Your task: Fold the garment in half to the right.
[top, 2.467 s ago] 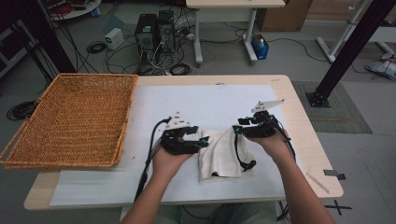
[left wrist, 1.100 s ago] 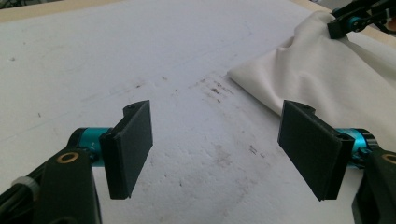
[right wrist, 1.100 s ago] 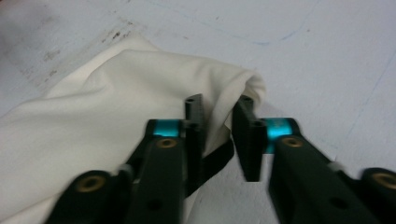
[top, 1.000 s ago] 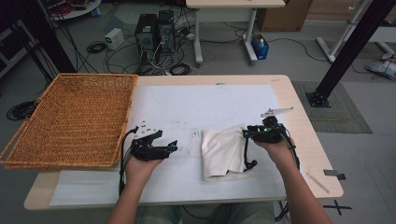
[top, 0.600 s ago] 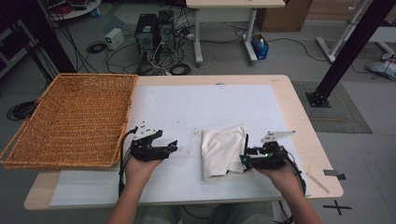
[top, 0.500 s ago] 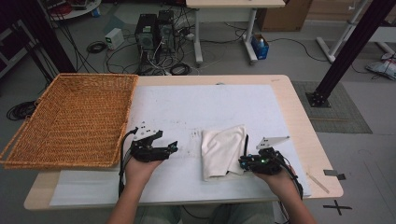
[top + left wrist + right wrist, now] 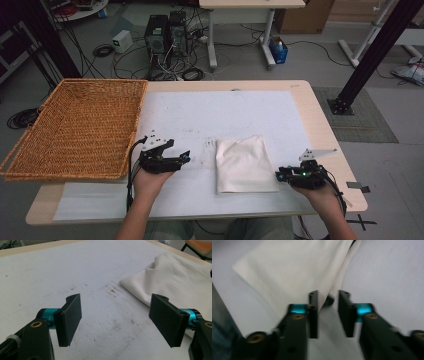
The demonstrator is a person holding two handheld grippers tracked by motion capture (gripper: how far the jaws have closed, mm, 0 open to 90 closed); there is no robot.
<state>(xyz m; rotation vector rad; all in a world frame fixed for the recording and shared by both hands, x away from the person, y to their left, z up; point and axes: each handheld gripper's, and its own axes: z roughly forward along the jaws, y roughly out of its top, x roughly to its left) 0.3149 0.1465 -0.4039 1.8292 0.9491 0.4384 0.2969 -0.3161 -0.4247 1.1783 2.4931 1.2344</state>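
Note:
A folded cream cloth (image 7: 245, 164) lies flat on the white paper sheet (image 7: 220, 110) near the table's front middle. My left gripper (image 7: 186, 157) rests on the paper left of the cloth, apart from it. Its jaws stand wide open in the left gripper view (image 7: 116, 305), with bare paper between them and the cloth (image 7: 180, 282) off to the upper right. My right gripper (image 7: 279, 175) sits at the cloth's near right corner, pointing left. In the blurred right gripper view (image 7: 328, 293) the jaws leave a narrow gap, and the cloth's (image 7: 294, 267) edge runs down to their tips.
A large wicker basket (image 7: 75, 125) stands at the table's left, overhanging the edge. The table's right rim (image 7: 330, 135) lies just beyond the right hand. Computers, cables and desk legs are on the floor behind.
The right gripper has moved from the cloth's far right edge back toward the person, to its near right corner. The left gripper has stayed put. The cloth lies flatter.

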